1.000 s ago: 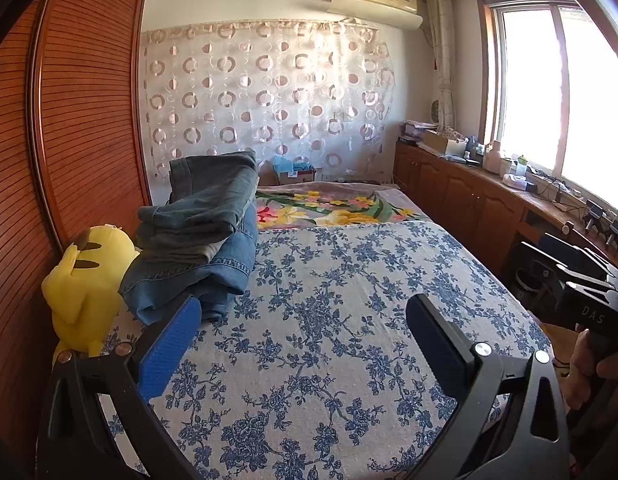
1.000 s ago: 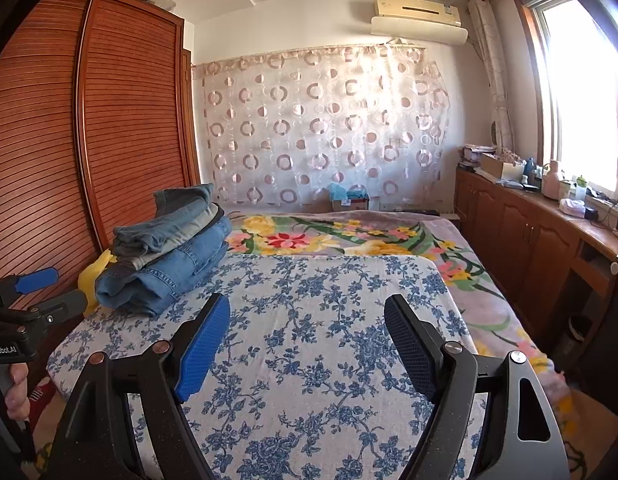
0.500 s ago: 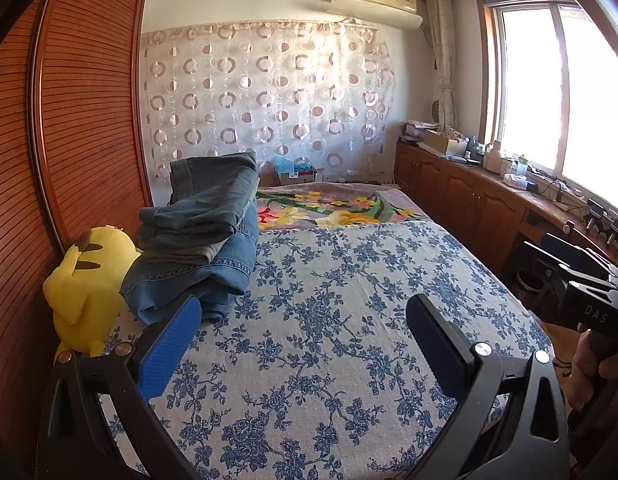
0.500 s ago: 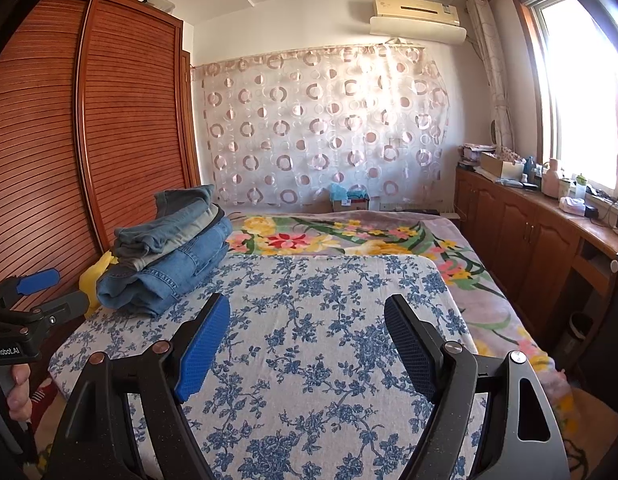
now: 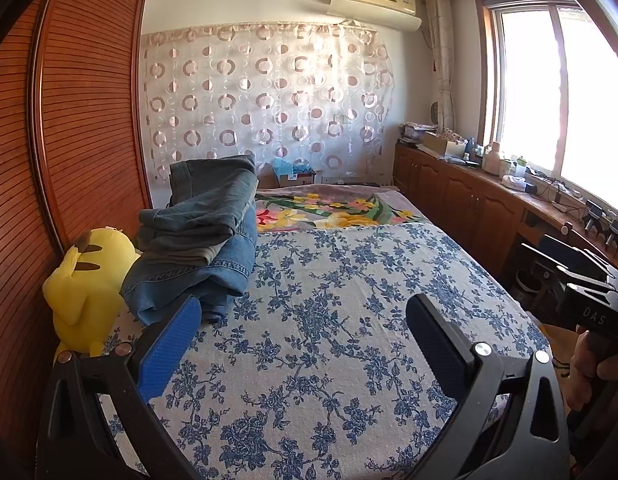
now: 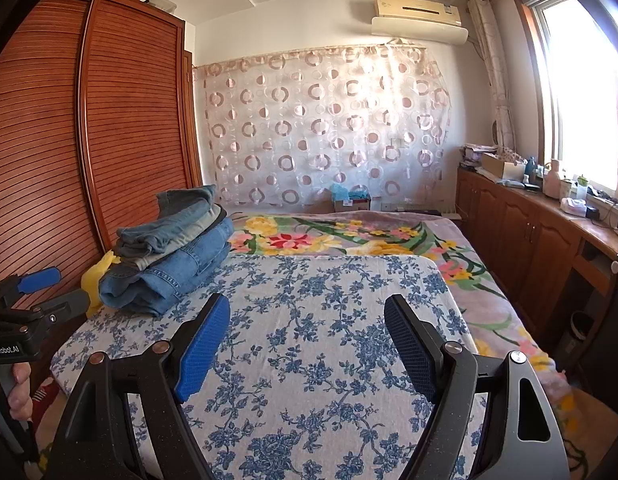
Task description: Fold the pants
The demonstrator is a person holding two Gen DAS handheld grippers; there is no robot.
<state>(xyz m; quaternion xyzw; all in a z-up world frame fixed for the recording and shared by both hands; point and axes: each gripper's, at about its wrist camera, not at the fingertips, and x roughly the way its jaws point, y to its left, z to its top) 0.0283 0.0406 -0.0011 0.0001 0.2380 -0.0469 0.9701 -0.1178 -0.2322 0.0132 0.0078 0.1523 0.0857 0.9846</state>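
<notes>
While both grippers hover over the blue-flowered bedspread (image 5: 329, 320), neither is holding anything: the left gripper (image 5: 305, 344) and the right gripper (image 6: 307, 340) both have their jaws spread wide with just sheet between them. The folded jeans (image 5: 197, 244) sit stacked at the bed's far left, right beside a yellow plush toy (image 5: 85, 284) and the wooden wardrobe (image 5: 85, 120).
</notes>
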